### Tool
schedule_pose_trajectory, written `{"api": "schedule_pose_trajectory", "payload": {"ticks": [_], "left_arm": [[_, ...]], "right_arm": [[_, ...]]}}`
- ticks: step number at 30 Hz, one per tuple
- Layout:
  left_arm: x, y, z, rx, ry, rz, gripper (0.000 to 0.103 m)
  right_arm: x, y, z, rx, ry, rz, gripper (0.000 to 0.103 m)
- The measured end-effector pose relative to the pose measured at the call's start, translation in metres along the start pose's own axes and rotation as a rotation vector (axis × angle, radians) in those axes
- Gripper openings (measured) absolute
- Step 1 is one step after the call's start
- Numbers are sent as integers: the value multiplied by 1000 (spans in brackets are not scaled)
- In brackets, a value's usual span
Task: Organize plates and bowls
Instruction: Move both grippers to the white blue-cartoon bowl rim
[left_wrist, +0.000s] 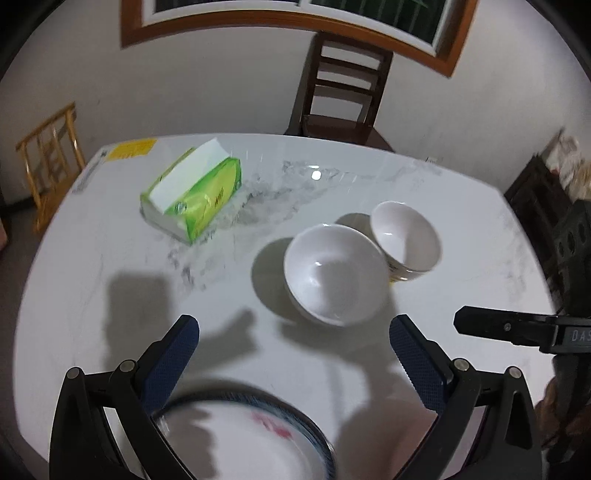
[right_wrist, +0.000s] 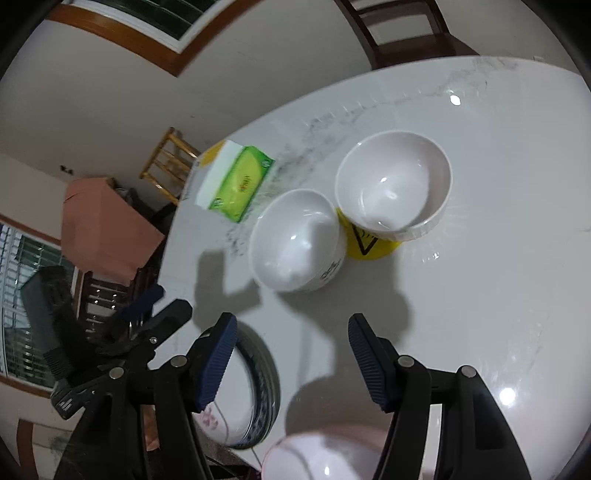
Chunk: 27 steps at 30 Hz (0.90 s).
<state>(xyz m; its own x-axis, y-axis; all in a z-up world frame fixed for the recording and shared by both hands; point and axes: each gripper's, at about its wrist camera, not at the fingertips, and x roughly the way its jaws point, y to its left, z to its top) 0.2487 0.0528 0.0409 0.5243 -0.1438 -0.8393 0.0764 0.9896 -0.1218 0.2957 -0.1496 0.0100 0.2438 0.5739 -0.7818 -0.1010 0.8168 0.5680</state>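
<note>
- The left tongs (left_wrist: 293, 334) stand wide apart over the white marbled bench (left_wrist: 110, 258), and nothing lies between their blue pads (left_wrist: 173, 354).
- Just below them, at the near edge of the bench, sits a white plate (left_wrist: 240, 439) with a dark patterned rim and a red mark on its face; it is blurred.
- The right tongs (right_wrist: 291, 332) are partly spread, with empty bench showing in the gap between their ribbed blue pads (right_wrist: 218, 365).
- In the left wrist view one black finger of the right tongs juts in from the right edge.
- In the right wrist view the same plate (right_wrist: 255, 391) lies just left of the right tongs, partly hidden behind the left pad.
- A second pale, pink-rimmed dish (right_wrist: 321, 458) shows at the bottom of that view, between the arms of the right tongs; whether it is a plate or a bowl cannot be told.
- Two white bowls stand upright near the middle of the bench, ahead of both tongs.
- The nearer bowl (right_wrist: 295, 240) touches or nearly touches the farther bowl (right_wrist: 393, 182).
- The farther bowl sits on something yellow with a black triangle mark (right_wrist: 364, 242).
- A green tissue box (left_wrist: 192, 195) lies well apart from the bowls, toward the far left of the bench.
- A dark wooden chair (left_wrist: 343, 85) stands at the far side of the bench, against the wall.
</note>
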Motion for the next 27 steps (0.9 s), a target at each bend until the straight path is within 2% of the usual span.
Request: {"api": "schedule_pose_trajectory", "payload": {"ticks": [5, 7, 9, 10, 11, 12, 14, 18, 22, 23, 24, 25, 27], "left_arm": [[34, 5, 16, 54, 48, -4, 98], [45, 10, 21, 54, 60, -17, 91], [59, 16, 25, 36, 99, -51, 81], [65, 19, 26, 26, 121, -76, 77], [72, 21, 27, 16, 144, -96, 64], [78, 22, 29, 14, 158, -105, 55], [88, 23, 31, 17, 184, -102, 55], [97, 23, 34, 11, 182, -111, 55], [106, 19, 34, 21, 196, -107, 54], [109, 19, 34, 17, 206, -98, 43], [112, 20, 33, 4, 220, -101, 17], [116, 21, 32, -11, 233, -121, 10], [116, 22, 29, -40, 231, -112, 8]], "right_arm": [[26, -7, 18, 35, 4, -23, 63], [32, -10, 23, 51, 14, -31, 54], [38, -10, 26, 52, 19, -41, 43], [41, -9, 27, 48, 23, -47, 42], [45, -10, 28, 53, 31, -48, 41], [49, -11, 29, 65, 41, -52, 40], [52, -12, 31, 68, 42, -63, 40], [56, -13, 34, 72, 52, -83, 39], [72, -9, 36, 59, 68, -112, 21], [74, -9, 37, 59, 71, -115, 18], [75, -10, 37, 60, 68, -102, 17], [75, -10, 37, 62, 72, -95, 17], [75, -8, 36, 58, 72, -93, 17]]}}
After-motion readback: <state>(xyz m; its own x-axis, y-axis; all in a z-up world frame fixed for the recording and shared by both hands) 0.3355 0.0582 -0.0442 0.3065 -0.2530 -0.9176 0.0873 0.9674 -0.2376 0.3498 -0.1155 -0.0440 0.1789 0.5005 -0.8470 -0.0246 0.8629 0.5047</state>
